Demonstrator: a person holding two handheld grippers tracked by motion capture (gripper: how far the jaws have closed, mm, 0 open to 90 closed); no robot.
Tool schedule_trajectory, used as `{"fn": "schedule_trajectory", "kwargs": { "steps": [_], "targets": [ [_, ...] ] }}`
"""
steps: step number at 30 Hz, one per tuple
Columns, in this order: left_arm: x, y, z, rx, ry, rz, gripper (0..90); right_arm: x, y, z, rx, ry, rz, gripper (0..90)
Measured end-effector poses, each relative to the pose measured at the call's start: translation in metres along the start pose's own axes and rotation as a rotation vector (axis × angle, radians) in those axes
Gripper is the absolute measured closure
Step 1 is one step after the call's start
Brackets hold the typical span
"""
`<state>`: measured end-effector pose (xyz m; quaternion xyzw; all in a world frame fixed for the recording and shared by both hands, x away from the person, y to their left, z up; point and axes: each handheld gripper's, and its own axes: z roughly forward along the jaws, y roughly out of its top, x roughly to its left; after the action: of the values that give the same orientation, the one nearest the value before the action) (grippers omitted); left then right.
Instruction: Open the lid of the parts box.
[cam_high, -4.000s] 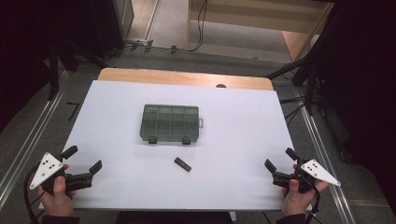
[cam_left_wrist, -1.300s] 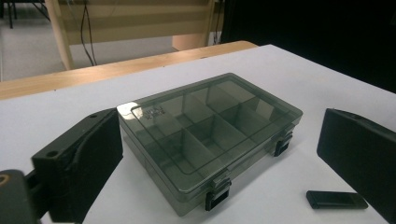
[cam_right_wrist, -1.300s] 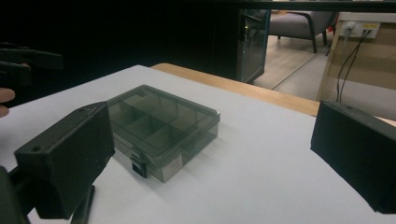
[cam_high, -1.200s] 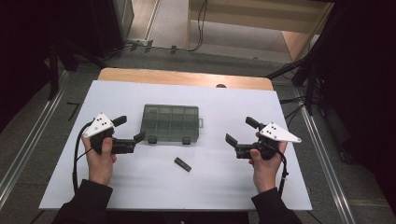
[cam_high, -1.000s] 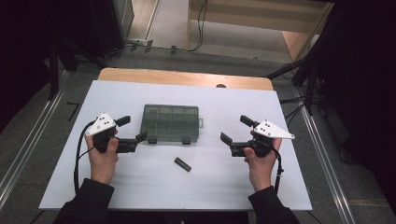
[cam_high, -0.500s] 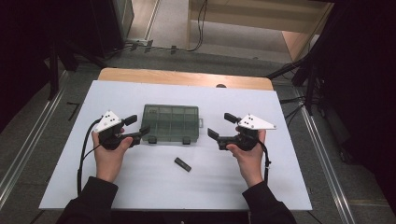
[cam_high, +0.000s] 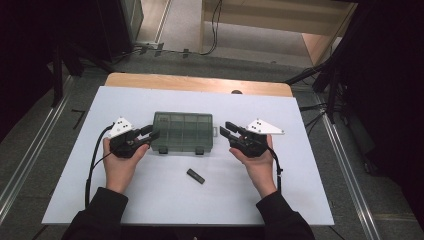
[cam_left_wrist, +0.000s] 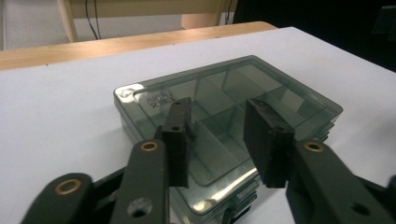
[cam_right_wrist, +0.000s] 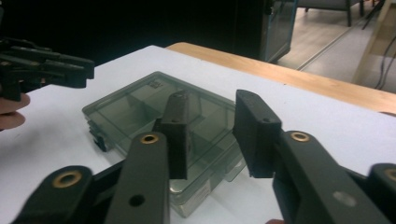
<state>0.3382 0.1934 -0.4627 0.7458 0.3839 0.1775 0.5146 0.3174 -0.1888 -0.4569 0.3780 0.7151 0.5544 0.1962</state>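
A dark translucent compartment box (cam_high: 182, 131) with its lid down lies in the middle of the white table (cam_high: 300, 165). My left gripper (cam_high: 152, 132) is at the box's left end, its tips over the near left corner. In the left gripper view the box (cam_left_wrist: 224, 93) lies below the gap of that gripper (cam_left_wrist: 218, 109); its jaws have just been closing and nothing is pinched between them. My right gripper (cam_high: 225, 128) points at the box's right end. Its jaws (cam_right_wrist: 215, 100) have also just been closing over the box (cam_right_wrist: 135, 112), gripping nothing.
A small black oblong piece (cam_high: 196, 176) lies on the table in front of the box, between my hands. A wooden strip (cam_high: 200, 83) runs along the table's far edge. Metal rails and dark floor flank both sides.
Both hands have come in from the sides to the box's ends, the right one travelling further. Both pairs of jaws stand narrower than before. The box and black piece have stayed put.
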Motion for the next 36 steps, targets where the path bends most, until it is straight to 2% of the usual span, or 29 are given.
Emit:
{"fn": "schedule_trajectory", "kwargs": {
  "steps": [2,6,9,13,15,22,25,29,36],
  "targets": [
    [0.002,-0.003,-0.001,0.014,0.011,0.000,64.9,0.000,-0.001,0.000,0.007,0.014,-0.002,71.4],
    [0.005,-0.009,-0.004,0.044,0.021,0.002,70.9,0.001,-0.004,0.004,0.051,0.073,-0.054,80.0],
    [0.008,-0.014,-0.007,0.062,0.022,-0.004,80.2,0.001,-0.008,0.009,0.114,0.113,-0.060,87.7],
    [0.011,-0.016,-0.009,0.092,0.013,-0.003,84.9,0.000,-0.012,0.011,0.130,0.105,-0.065,87.7],
    [0.013,-0.018,-0.008,0.105,0.010,-0.006,88.1,-0.001,-0.017,0.014,0.150,0.099,-0.053,87.8],
    [0.020,-0.025,-0.005,0.150,-0.003,-0.016,89.0,0.001,-0.027,0.023,0.233,0.109,-0.054,87.8],
    [0.022,-0.028,-0.003,0.185,-0.007,-0.015,89.2,0.001,-0.029,0.026,0.249,0.106,-0.055,87.8],
    [0.027,-0.032,0.000,0.232,-0.014,-0.035,89.2,-0.001,-0.033,0.028,0.268,0.100,-0.050,87.8],
    [0.027,-0.034,0.004,0.268,-0.024,-0.018,89.2,0.000,-0.037,0.032,0.304,0.106,-0.054,87.9]
  ]
}}
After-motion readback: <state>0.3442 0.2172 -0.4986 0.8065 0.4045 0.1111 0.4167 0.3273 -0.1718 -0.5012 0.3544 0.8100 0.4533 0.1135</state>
